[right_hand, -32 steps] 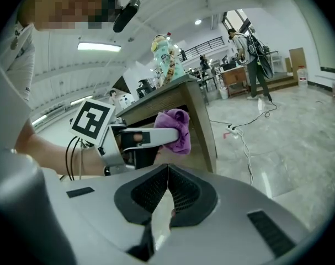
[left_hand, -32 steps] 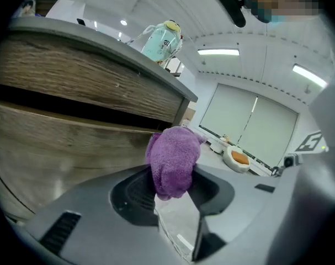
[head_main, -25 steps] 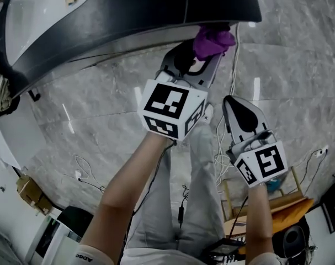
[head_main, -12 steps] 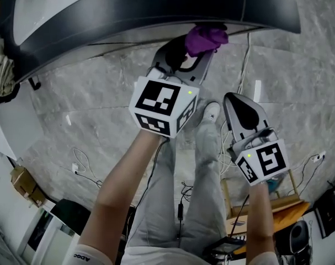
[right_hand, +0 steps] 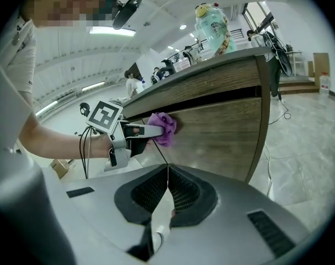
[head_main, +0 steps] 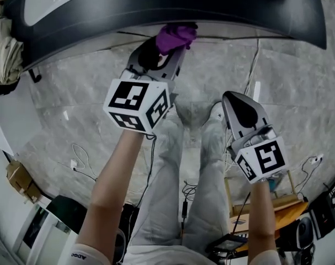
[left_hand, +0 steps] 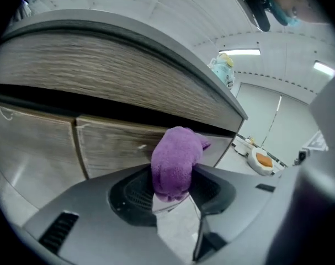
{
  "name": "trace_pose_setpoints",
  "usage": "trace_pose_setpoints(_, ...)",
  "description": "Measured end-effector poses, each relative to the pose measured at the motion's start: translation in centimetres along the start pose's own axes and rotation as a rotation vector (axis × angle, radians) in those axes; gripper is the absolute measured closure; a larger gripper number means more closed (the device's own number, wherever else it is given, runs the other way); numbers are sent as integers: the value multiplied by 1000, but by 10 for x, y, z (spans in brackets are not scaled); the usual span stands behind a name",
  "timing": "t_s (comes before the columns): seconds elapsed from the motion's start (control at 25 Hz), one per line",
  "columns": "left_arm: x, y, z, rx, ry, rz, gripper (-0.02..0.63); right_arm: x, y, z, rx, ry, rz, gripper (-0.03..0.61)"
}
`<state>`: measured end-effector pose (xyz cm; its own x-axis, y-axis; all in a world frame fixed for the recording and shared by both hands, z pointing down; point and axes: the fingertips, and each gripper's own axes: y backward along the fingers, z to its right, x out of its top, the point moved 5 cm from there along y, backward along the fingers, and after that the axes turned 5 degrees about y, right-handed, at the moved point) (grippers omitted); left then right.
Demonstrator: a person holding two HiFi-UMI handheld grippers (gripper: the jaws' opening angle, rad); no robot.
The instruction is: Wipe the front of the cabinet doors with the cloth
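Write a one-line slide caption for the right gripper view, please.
Left gripper holds a purple cloth against the wooden cabinet door; right gripper shut, empty.

The countertop (head_main: 156, 7) juts out over the cabinet doors (left_hand: 112, 148), closing off the way in from above; the left gripper (head_main: 168, 47) and its cloth (head_main: 176, 35) sit just under that lip. The floor (head_main: 90, 93) in front lies open, crossed by a cable (head_main: 254, 65) near the right gripper (head_main: 237, 99), well back from the doors
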<state>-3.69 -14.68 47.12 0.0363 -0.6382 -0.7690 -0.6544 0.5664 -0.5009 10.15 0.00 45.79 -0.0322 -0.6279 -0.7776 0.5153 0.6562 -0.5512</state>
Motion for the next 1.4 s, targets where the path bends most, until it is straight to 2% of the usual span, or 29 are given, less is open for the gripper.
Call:
trace_pose_setpoints(0.16,7,21,-34,26,-15,-19,453,9,-18,-19,4,11,-9,551)
trace_pose_setpoints(0.52,12,58,-88,84,57,-18,460,39,-54,-69,46,26,10,552)
trace_pose_setpoints(0.68,9,71,-90,103,19,-16,465,37,-56,-76,52,12,39,552)
trace_pose_setpoints(0.8,-5,67,-71,101,5,-34,465,21,-48,-65,60,-19,37,551)
trace_pose_setpoints(1.0,-42,33,-5,37,-12,-94,465,-7,-10,-29,83,-14,-8,551)
trace_pose_setpoints(1.12,-59,0,36,17,46,-96,465,-22,21,7,87,-5,-33,551)
trace_pose_setpoints(1.24,-73,-40,77,8,124,-88,465,-40,51,47,84,-45,-50,551)
trace_pose_setpoints(1.4,-88,-86,126,-13,157,-99,465,-65,86,86,62,-88,-62,551)
